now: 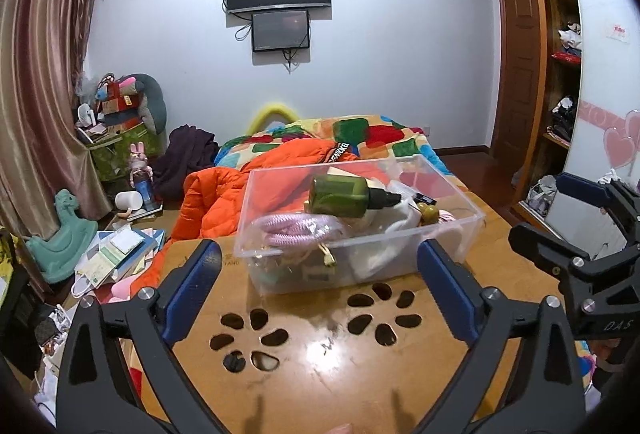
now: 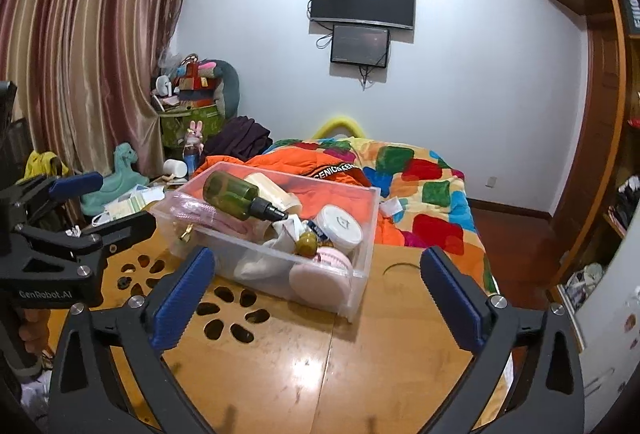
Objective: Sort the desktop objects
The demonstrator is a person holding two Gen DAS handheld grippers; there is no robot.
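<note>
— Where did you have the two grippers?

— I held both low over the wooden table (image 1: 320, 362), level, pointing at the clear plastic box (image 1: 360, 234) at frame centre. The left gripper (image 1: 320, 262) had its blue pads spread wide, gripping nothing, tips just short of the box.

— And the right?

— The right gripper (image 2: 316, 274) was equally wide, empty, touching nothing. The green spray bottle (image 2: 240, 196) lay atop the box's contents.
</note>
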